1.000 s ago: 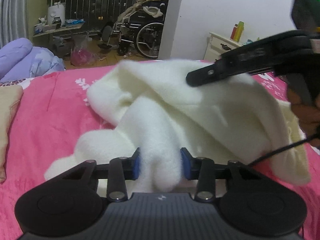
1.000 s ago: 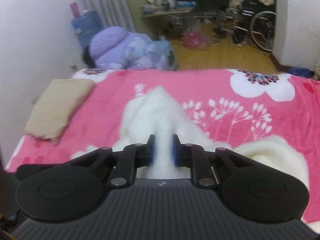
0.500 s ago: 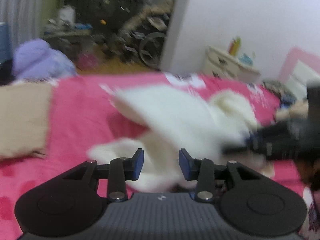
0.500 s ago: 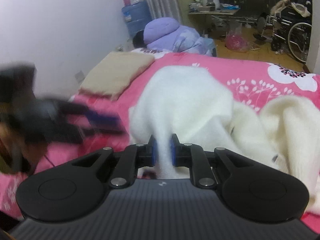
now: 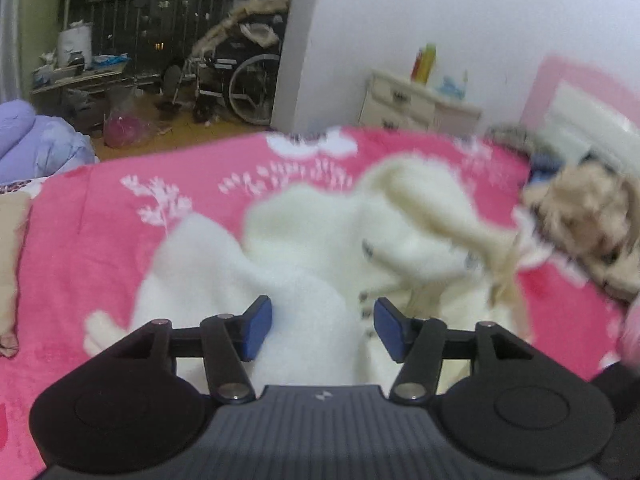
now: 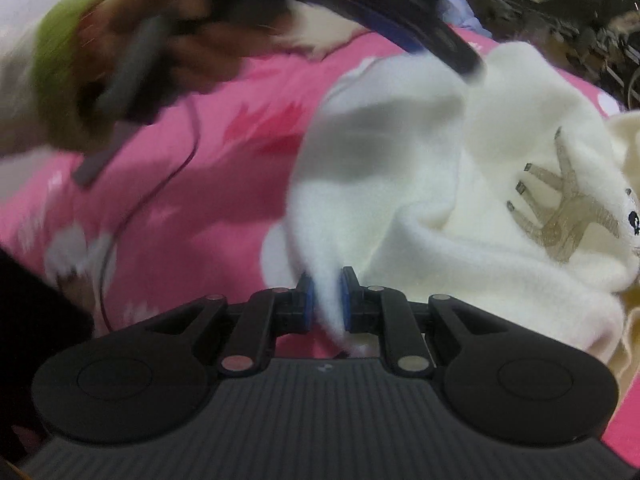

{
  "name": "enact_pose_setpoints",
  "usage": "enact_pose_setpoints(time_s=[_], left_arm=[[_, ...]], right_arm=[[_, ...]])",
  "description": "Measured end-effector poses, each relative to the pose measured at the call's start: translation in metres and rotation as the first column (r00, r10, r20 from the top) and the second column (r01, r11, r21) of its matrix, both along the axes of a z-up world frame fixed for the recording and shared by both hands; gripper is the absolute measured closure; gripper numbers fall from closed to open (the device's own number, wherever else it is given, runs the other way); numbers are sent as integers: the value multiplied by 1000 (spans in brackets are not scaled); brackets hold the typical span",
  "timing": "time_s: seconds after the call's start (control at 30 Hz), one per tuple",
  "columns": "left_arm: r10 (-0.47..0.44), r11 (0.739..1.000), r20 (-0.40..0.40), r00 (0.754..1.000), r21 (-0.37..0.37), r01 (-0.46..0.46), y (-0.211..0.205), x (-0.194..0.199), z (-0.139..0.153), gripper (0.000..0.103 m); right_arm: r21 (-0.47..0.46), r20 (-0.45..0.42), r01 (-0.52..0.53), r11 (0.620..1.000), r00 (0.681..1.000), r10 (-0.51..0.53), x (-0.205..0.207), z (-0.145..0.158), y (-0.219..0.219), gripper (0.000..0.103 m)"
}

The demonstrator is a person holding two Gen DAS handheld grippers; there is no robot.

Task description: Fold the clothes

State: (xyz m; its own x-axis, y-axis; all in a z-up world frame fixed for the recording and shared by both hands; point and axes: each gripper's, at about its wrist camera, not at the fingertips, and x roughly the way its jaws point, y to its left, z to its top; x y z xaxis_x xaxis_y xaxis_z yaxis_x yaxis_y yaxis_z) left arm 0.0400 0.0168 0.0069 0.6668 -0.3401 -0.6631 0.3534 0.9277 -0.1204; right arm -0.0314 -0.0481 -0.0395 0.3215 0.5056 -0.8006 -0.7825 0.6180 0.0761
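Cream fleece, thick and soft: the sweater [image 6: 472,184] lies in a loose heap on the pink blanket [image 5: 100,248] that covers the bed, its tan embroidered design [image 6: 560,216] turned up on the right side of the right wrist view. It is bunched rather than flat, with no clean fold line showing yet.

The right gripper [image 6: 327,300] is clamped on a ridge of the fleece, its blue pads pressed into a narrow pinch of cloth. The left gripper [image 5: 322,328] has just been opening — its pads now stand well apart, with fleece lying between them but neither pad pressing on it, so that side looks released.

The risks follow from that. With only one pinch holding, any pull by the right gripper would likely drag the whole heap across the blanket instead of spreading it, and the free side could flop back over the design. The pinch is thin (only a small ridge of pile sits between the pads), so a quick tug might let it slip out. The left gripper's cable [image 6: 152,196] trails low over the blanket near the cloth — it could snag a sleeve. A folded beige garment [image 5: 10,264] lies at the bed's left edge, well apart, and seems safe from being disturbed.
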Motion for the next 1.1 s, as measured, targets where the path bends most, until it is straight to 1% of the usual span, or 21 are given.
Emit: enact_pose_setpoints(time_s=[0.07,0.13,0.23,0.27,0.3,0.37,0.4,0.43,0.47,0.5,0.57,0.67,0.73,0.83,0.87,0.9,0.93,0.97,1.03,1.07,1.1], left_arm=[[-16,997,10,1000,71,15,-11,-3,-13,44],[-19,993,17,1000,121,17,-16,-9,-19,41],[-18,990,4,1000,143,18,-14,-15,-25,41],[-20,989,4,1000,144,20,-11,-15,-24,41],[-22,989,3,1000,145,22,-9,-15,-23,41],[-23,991,5,1000,135,23,-8,-13,-18,40],[-23,993,9,1000,116,21,-7,-12,-13,38],[-24,996,14,1000,89,23,-6,-13,-8,33],[-34,998,17,999,46,33,-4,-14,-2,27],[-49,999,17,999,2,49,-4,-14,2,24],[-96,992,15,995,-76,97,-8,-16,9,19],[-224,966,0,975,-133,222,-25,-20,10,16],[-297,948,-34,954,-129,291,-42,-22,3,16],[-375,926,-72,924,-83,369,-65,-29,-12,22],[-389,921,-86,917,-59,385,-72,-30,-18,31],[-399,917,-103,911,-37,397,-79,-32,-24,37],[-399,917,-123,909,-28,398,-83,-32,-30,50],[-393,919,-144,908,-35,392,-84,-32,-35,61],[-378,926,-178,909,-77,370,-84,-32,-41,73],[-369,929,-187,911,-95,357,-82,-32,-42,75],[-365,931,-190,911,-97,353,-81,-33,-41,76]], right_arm=[[-13,17,13,1000,1000,-13,-5,0,-2,87],[9,8,30,1000,1000,-30,-6,7,-9,81],[85,-30,80,993,997,-78,-3,26,-28,70],[114,-36,105,988,994,-101,-5,32,-37,63],[140,-38,140,980,990,-136,-5,38,-49,51],[186,-29,221,957,975,-220,-2,50,-72,40],[203,-17,272,941,962,-274,0,55,-86,35],[213,-6,324,922,944,-331,2,58,-100,31],[215,4,386,897,918,-396,6,60,-115,23],[212,11,442,871,891,-455,9,58,-128,19],[196,-1,549,813,829,-559,16,48,-152,19],[183,-117,682,708,730,-673,27,18,-183,19],[164,-169,707,688,707,-686,35,-6,-192,19],[128,-170,702,701,712,-682,41,-31,-194,22],[122,-166,699,705,714,-680,43,-36,-195,29],[112,-174,697,708,716,-677,46,-42,-195,46],[100,-186,701,706,710,-679,48,-45,-196,57],[89,-197,709,700,701,-685,49,-46,-197,74],[116,-221,730,673,680,-699,48,-43,-204,89],[145,-238,742,655,668,-705,46,-38,-208,95],[178,-247,752,635,659,-710,45,-33,-212,96]])
